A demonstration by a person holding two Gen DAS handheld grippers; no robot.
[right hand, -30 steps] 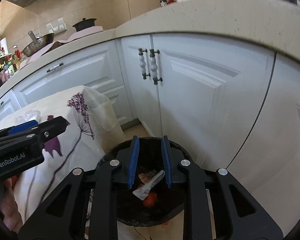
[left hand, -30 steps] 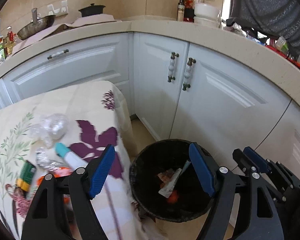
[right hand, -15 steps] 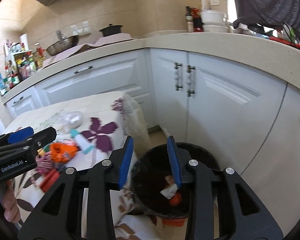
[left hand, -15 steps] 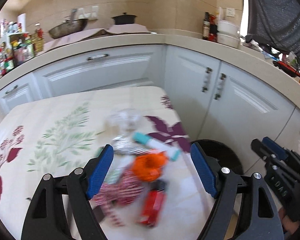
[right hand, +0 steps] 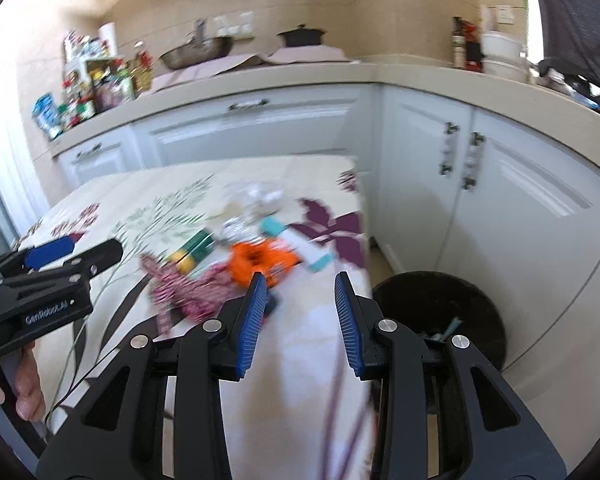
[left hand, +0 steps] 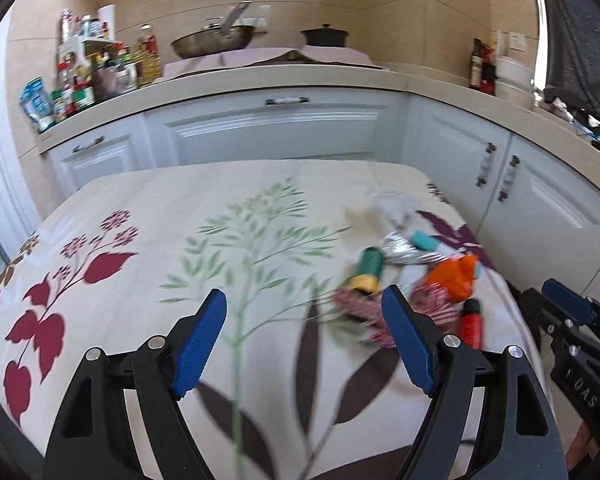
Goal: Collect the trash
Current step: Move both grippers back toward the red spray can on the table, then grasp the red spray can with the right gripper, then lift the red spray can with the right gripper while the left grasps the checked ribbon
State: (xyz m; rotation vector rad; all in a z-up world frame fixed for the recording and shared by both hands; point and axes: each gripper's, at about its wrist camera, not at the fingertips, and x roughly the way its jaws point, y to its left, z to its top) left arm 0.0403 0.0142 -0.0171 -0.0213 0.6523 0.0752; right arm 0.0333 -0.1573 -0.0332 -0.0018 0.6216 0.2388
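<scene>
The left claw (left hand: 304, 340) stands wide apart with nothing between its blue pads, only the flowered cloth of the desk (left hand: 140, 208) beneath it. The right claw (right hand: 300, 320) is parted less widely and is likewise empty, above the desk's near right corner; its pads touch nothing. In the right wrist view the left claw's body shows at the left edge, gripped from below by a hand (right hand: 18, 392).

Just beyond the claws lies the trash, bunched together toward the desk's right side: a red-and-white patterned wrapper (left hand: 360, 308), an orange crumpled wrapper (left hand: 452, 278), and a small red item with a black end (left hand: 471, 322) beside it. A little farther sit a green tube with a yellow band (left hand: 367, 268), a crinkled silver foil piece (left hand: 400, 250), a white tube with a teal cap (left hand: 424, 240) and a clear crumpled plastic piece (left hand: 392, 206). Motion blur softens all of these.

To the right of the desk, on the floor against the white cabinets (right hand: 500, 200), stands a black bin (right hand: 440, 308) with some scraps inside.
</scene>
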